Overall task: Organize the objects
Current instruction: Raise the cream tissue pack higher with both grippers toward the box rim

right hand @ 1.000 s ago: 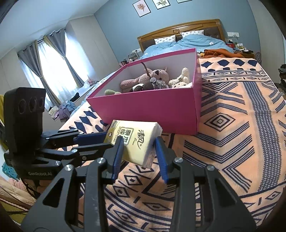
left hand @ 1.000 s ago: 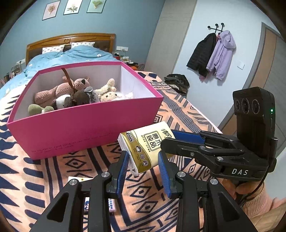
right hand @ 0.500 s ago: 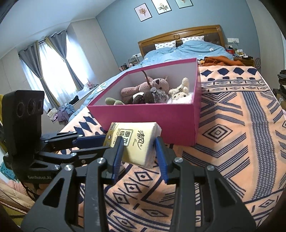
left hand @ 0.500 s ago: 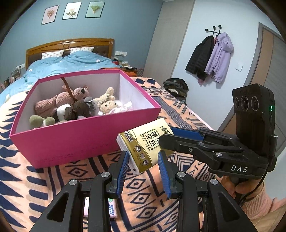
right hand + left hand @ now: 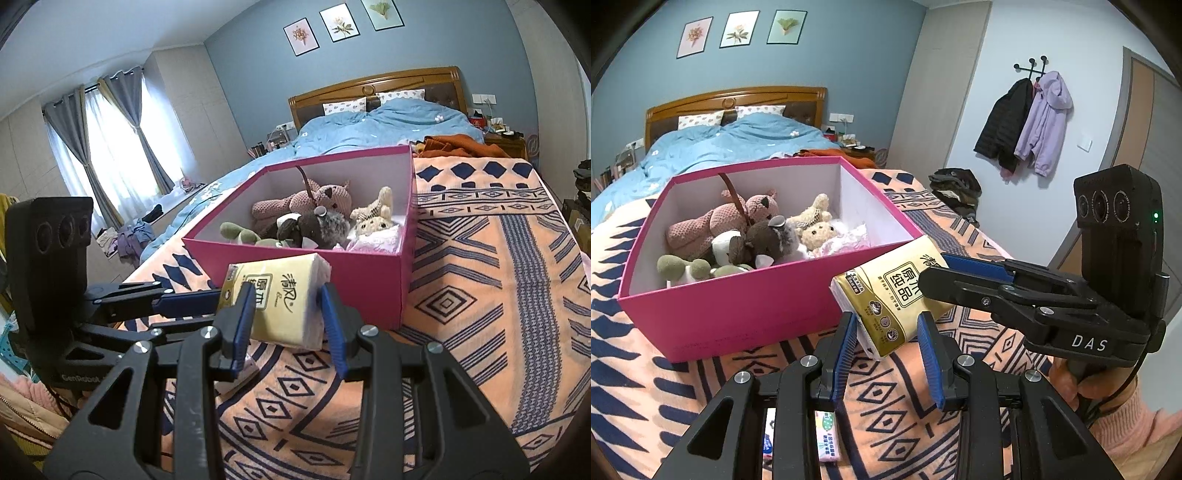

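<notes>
Yellow plastic wraps the tissue pack (image 5: 891,301), which hangs in the air above the patterned blanket (image 5: 683,384), just in front of the pink box (image 5: 746,306) and clear of its near wall. Both grippers clamp it. The right gripper (image 5: 288,314) pinches it between its blue fingers (image 5: 245,314), the pads pressed into the two long sides. The left gripper (image 5: 888,345) closes narrowly on the lower end of the same pack, its blue fingers (image 5: 846,343) touching the wrapper on either side. In the left wrist view the right gripper reaches in from 3 o'clock, and a hand in a pink sleeve (image 5: 1082,384) grips its handle at 4 o'clock. In the right wrist view the left gripper enters from 9 o'clock.

Inside the pink box, toward 11 o'clock of the pack in the left view, lie several plush toys (image 5: 738,229): a pink one, a dark brown one, a cream one and a green one. A small packet (image 5: 827,435) lies on the blanket under the left gripper, at 6 o'clock. Beyond the box, at 12 o'clock, are the blue duvet (image 5: 731,147) and the wooden headboard (image 5: 735,101). Two jackets (image 5: 1027,122) hang on the wall at 2 o'clock.
</notes>
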A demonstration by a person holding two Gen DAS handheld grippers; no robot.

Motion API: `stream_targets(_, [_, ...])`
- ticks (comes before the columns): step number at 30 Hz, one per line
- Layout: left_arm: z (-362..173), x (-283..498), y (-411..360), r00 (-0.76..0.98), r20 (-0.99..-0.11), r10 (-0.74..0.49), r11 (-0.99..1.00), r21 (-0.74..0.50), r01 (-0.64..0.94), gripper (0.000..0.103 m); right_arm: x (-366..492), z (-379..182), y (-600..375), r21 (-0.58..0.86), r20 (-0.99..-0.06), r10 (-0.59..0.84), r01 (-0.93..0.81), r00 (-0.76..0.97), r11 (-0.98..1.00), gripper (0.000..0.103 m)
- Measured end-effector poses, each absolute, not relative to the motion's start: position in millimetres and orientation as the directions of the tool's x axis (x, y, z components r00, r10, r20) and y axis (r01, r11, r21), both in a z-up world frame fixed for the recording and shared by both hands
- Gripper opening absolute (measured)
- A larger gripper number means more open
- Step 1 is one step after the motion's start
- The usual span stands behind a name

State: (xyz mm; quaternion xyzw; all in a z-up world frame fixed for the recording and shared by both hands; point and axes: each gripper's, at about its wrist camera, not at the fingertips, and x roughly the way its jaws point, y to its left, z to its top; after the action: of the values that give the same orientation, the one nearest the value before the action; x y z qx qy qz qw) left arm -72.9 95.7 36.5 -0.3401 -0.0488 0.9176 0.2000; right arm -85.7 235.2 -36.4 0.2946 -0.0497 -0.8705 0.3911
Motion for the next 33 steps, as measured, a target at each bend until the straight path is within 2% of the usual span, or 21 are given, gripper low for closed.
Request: stream_targets(33, [54, -87, 92, -0.721, -0.575, 0.386, -0.921, -0.197, -0.337, 0.034, -101, -19, 230, 0.291, -0.45, -0.709, 0.662, -0.542, -0.691, 0.04])
